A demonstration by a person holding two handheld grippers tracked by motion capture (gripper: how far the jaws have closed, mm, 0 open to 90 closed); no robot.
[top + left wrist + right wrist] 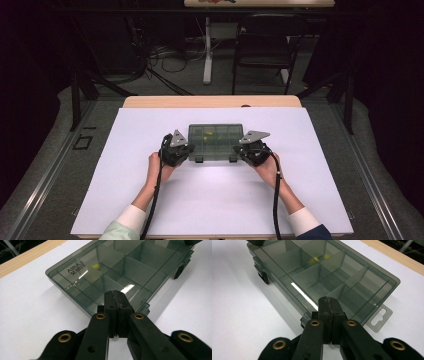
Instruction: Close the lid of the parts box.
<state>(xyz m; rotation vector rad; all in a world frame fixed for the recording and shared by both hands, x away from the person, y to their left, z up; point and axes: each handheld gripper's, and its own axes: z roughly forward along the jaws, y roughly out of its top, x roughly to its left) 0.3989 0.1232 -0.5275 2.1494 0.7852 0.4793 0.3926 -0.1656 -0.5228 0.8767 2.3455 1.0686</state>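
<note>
Bracketing the smoky clear compartment box (215,142) from both sides, the two tongs sit low at its near corners, the left tongs (181,148) at about nine o'clock of the box and the right tongs (248,149) at about three o'clock. Both are clenched with nothing between their jaws; in the left gripper view the left tongs' tips (116,298) rest at the box's near edge, and in the right gripper view the right tongs' tips (329,305) do the same beside the hanging tab (380,319).

The box lies flat near the middle of the white table (210,200), lid down, with both dark latches (199,159) along the six o'clock edge apparently fastened. Two small yellow pieces (319,258) sit in compartments toward twelve o'clock.

By my reading the work is at its very start: the box looks unopened, with the latches and lid left to handle.
</note>
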